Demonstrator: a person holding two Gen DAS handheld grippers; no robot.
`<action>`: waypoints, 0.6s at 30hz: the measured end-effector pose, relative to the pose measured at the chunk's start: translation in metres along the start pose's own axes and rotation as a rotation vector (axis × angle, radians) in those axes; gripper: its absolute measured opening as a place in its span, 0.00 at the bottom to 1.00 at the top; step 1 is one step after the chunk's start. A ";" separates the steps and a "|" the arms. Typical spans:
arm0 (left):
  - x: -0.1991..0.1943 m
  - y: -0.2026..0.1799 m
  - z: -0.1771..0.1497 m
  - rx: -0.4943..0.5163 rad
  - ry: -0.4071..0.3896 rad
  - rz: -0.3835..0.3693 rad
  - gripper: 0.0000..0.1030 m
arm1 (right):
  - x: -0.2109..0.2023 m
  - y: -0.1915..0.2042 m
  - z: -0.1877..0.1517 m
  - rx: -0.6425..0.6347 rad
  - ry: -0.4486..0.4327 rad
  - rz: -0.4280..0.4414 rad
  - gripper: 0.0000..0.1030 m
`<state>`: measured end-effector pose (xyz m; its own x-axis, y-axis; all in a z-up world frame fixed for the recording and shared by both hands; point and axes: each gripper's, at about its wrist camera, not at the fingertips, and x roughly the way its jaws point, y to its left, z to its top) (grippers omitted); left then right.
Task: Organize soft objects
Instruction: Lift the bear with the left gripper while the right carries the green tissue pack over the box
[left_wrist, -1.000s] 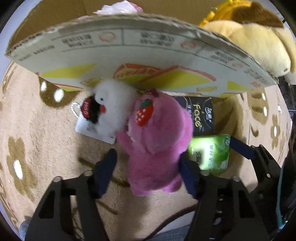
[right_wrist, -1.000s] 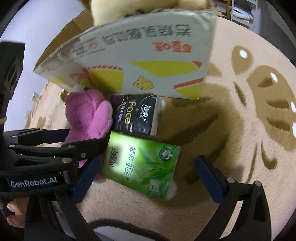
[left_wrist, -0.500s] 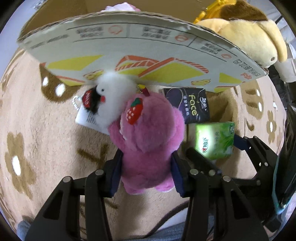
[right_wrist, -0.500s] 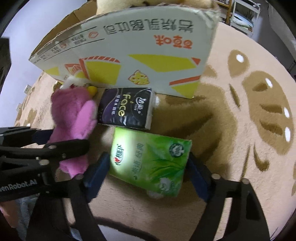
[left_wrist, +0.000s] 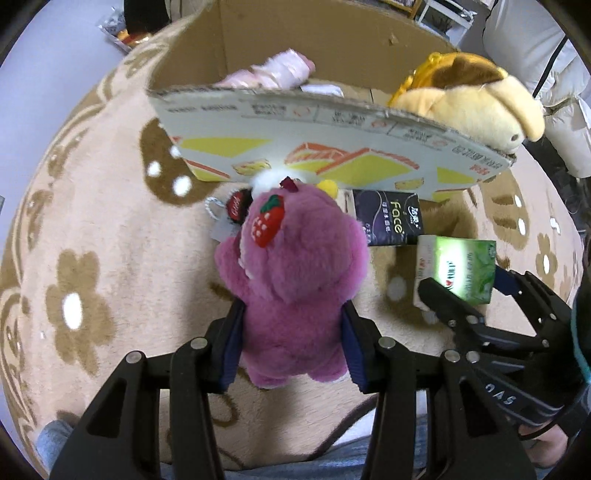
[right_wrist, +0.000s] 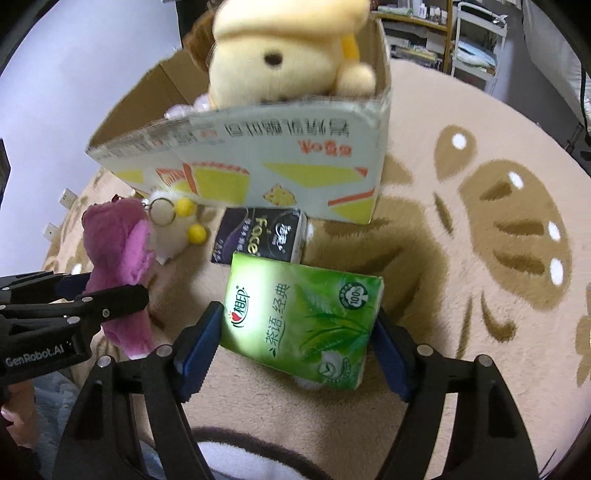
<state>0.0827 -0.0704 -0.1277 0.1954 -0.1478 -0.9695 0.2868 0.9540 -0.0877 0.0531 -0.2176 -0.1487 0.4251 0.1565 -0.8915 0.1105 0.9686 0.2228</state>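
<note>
Since a second ago both grippers have closed and come up off the carpet (left_wrist: 92, 221): the left gripper (left_wrist: 291, 336), then spread wide around the pink plush bear (left_wrist: 295, 280), now pinches its lower body between the blue pads, and the right gripper (right_wrist: 299, 339) has shut on the green tissue pack (right_wrist: 301, 317), which then lay loose between its fingers.

The bear hangs head-forward, its long axis running straight toward the cardboard box (left_wrist: 332, 144). The pack sits crosswise in the right gripper, its long side spanning the jaws. The box stands directly ahead of both tools, its printed front wall facing them and its open top above that wall, with a yellow plush dog (right_wrist: 288, 55) already leaning out at the right corner. Both loads look about equally near, so each has to clear the front rim before release.

The dark tissue pack (right_wrist: 262, 236) and a small white plush (right_wrist: 173, 229) lie on the carpet against the foot of the box.
</note>
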 end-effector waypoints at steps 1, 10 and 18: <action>-0.007 0.004 -0.001 0.001 -0.015 0.008 0.44 | -0.006 -0.002 -0.001 -0.001 -0.012 0.000 0.78; -0.032 0.015 -0.003 -0.015 -0.052 -0.020 0.44 | -0.034 -0.002 -0.002 -0.013 -0.092 0.009 0.78; -0.038 0.012 -0.007 -0.029 -0.037 -0.104 0.44 | -0.035 0.008 0.003 -0.012 -0.122 0.002 0.78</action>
<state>0.0724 -0.0517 -0.0938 0.2009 -0.2552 -0.9458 0.2800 0.9401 -0.1942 0.0416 -0.2157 -0.1147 0.5316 0.1342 -0.8363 0.0995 0.9706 0.2190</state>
